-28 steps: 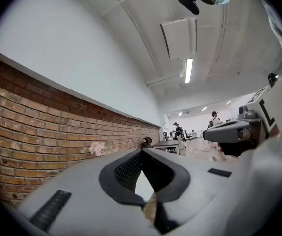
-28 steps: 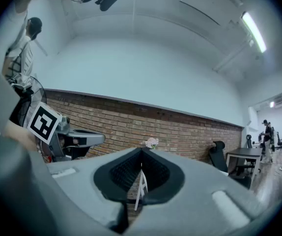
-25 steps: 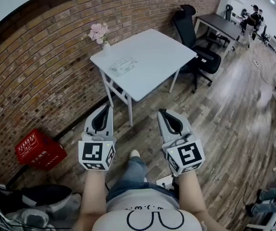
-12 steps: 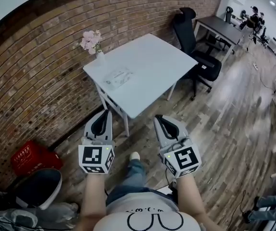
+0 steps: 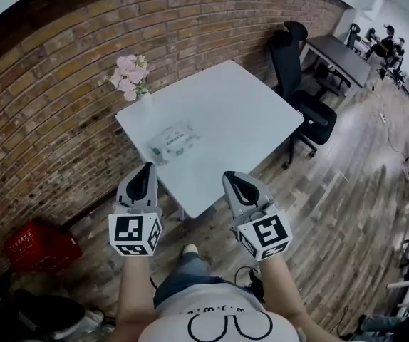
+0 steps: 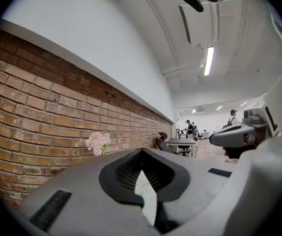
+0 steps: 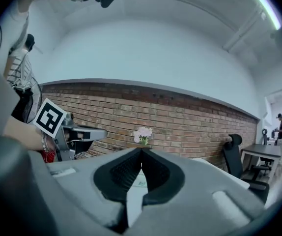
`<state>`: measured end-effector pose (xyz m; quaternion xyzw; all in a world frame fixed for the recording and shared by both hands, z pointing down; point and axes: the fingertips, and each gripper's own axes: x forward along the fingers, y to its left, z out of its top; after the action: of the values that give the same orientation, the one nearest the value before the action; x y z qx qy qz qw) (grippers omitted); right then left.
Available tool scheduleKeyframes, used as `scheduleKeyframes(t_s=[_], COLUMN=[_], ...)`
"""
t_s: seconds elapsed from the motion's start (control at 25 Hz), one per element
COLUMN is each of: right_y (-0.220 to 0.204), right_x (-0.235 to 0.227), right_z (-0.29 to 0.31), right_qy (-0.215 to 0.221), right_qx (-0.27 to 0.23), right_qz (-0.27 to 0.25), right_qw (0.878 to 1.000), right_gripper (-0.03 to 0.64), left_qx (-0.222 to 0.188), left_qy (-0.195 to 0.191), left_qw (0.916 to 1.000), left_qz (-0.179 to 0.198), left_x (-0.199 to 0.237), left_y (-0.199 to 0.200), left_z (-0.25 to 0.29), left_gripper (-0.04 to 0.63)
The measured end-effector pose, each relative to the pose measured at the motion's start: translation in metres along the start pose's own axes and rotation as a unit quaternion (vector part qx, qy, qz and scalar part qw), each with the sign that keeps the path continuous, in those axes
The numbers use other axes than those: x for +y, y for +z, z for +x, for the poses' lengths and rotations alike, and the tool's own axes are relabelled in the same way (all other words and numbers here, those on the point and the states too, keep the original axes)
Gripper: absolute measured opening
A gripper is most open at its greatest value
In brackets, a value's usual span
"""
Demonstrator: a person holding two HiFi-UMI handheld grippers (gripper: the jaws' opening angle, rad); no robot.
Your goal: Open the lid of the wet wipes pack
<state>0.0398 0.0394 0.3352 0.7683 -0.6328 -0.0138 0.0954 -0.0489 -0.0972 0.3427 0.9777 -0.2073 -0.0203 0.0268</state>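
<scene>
Head view: wipes pack (image 5: 174,140) on table (image 5: 251,109)

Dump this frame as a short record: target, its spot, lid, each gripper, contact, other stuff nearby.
target: wet wipes pack
location: flat on the white table, near its left edge
lid: too small to tell
left gripper: shut, empty
right gripper: shut, empty
contact: none; both grippers are apart from the pack
nearby: pink flowers at the table's left corner; black office chair at the table's right side; red crate at lower left
</scene>
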Motion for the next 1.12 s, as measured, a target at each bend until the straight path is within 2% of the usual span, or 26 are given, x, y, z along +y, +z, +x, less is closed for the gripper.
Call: scheduleKeyframes(t_s=[0.32, 0.6, 0.72, 0.96, 1.0, 1.12], right_y=[-0.009, -0.025, -0.033, -0.047, -0.051, -0.064], right_x=[-0.034, -0.053, -0.064, -0.079, -0.08, -0.078], right_z=[0.091, 0.143, 0.168, 0.218, 0.226, 0.247], right_qy=[0.045, 0.092, 0.121, 0.198, 0.213, 0.269], right_qx=[0.013, 0.022, 0.026, 0.037, 0.043, 0.061], right_qz=[-0.002, 0.005, 0.008, 0.019, 0.019, 0.014], right_qw=[0.999, 0.995, 0.992, 0.979, 0.976, 0.961], right_gripper=[-0.002, -0.002, 0.0, 0.044, 0.059, 0.119], left_qx=[0.008, 0.045, 0.068, 0.11, 0.116, 0.137], left_qy=[0.02, 0.044, 0.061, 0.11, 0.113, 0.12], left_qw=[0.9998, 0.9979, 0.9956, 0.9866, 0.9852, 0.9804], left_qz=[0.002, -0.017, -0.023, -0.051, -0.056, -0.077], left_x=[0.043, 0.065, 0.072, 0.087, 0.087, 0.086], left_y=[-0.007, -0.037, -0.051, -0.082, -0.088, -0.107], left_z=[0.064, 0.091, 0.106, 0.134, 0.138, 0.149], left_gripper=[-0.002, -0.002, -0.002, 0.002, 0.015, 0.131])
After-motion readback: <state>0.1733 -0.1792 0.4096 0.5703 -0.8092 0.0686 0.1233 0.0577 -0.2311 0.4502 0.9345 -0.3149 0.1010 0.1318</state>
